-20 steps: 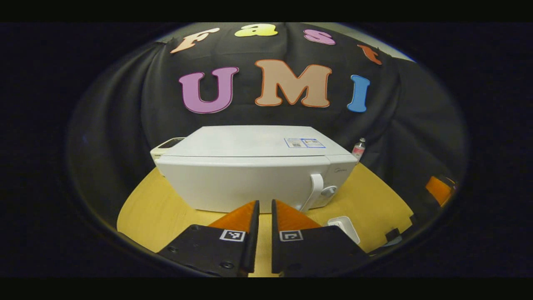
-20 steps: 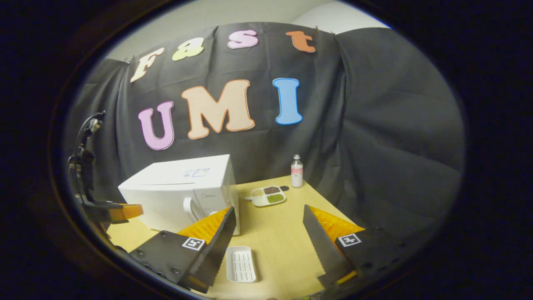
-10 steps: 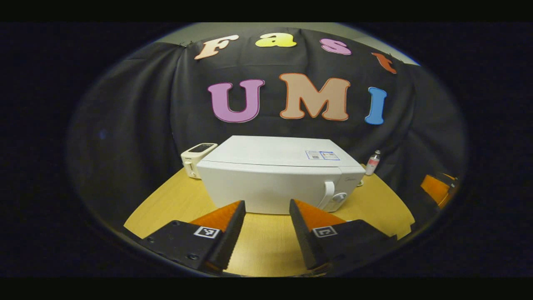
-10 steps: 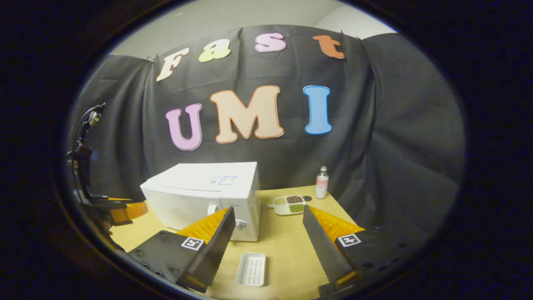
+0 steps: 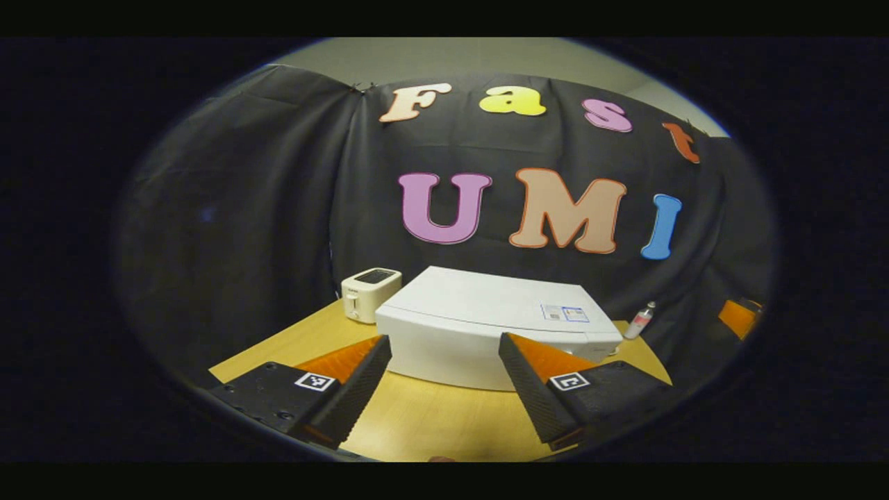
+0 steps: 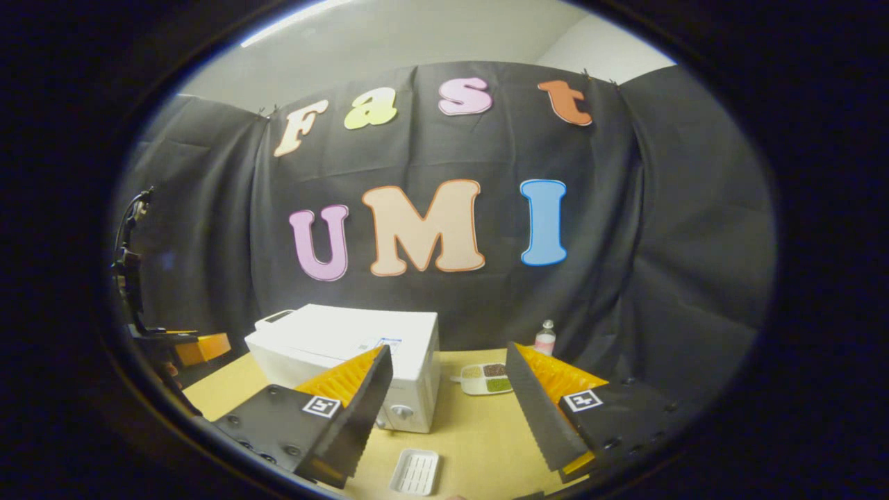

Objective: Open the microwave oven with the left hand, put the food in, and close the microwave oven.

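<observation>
In the left gripper view, the left hand-held gripper (image 5: 444, 378) sits lowest and nearest, its two fingers spread wide apart with nothing between them, above the wooden surface (image 5: 430, 423). Just beyond the fingertips stands the white microwave (image 5: 500, 326), door closed, its front partly hidden behind the right finger. Behind its left corner is a small white toaster (image 5: 370, 293), near it but apart. At the microwave's far right a small bottle (image 5: 640, 320) stands by the black cloth wall. At the right edge of this view an orange part of the other hand-held gripper shows.

In the right gripper view, the right hand-held gripper (image 6: 448, 403) also has its fingers well apart and empty. Closest on the surface (image 6: 479, 444), between and below the fingers, lies a small white ridged tray (image 6: 414, 471). Farther on, the microwave (image 6: 347, 347) stands to the left, closed, a knob visible low on its front beside the left finger. To its right, partly hidden by the right finger, is a white divided dish (image 6: 483, 378) of food with green, brown and pale portions. The bottle (image 6: 545, 337) stands behind the dish near the cloth. At the far left edge the left hand-held gripper (image 6: 198, 347) hangs beside the microwave, clear of it.
</observation>
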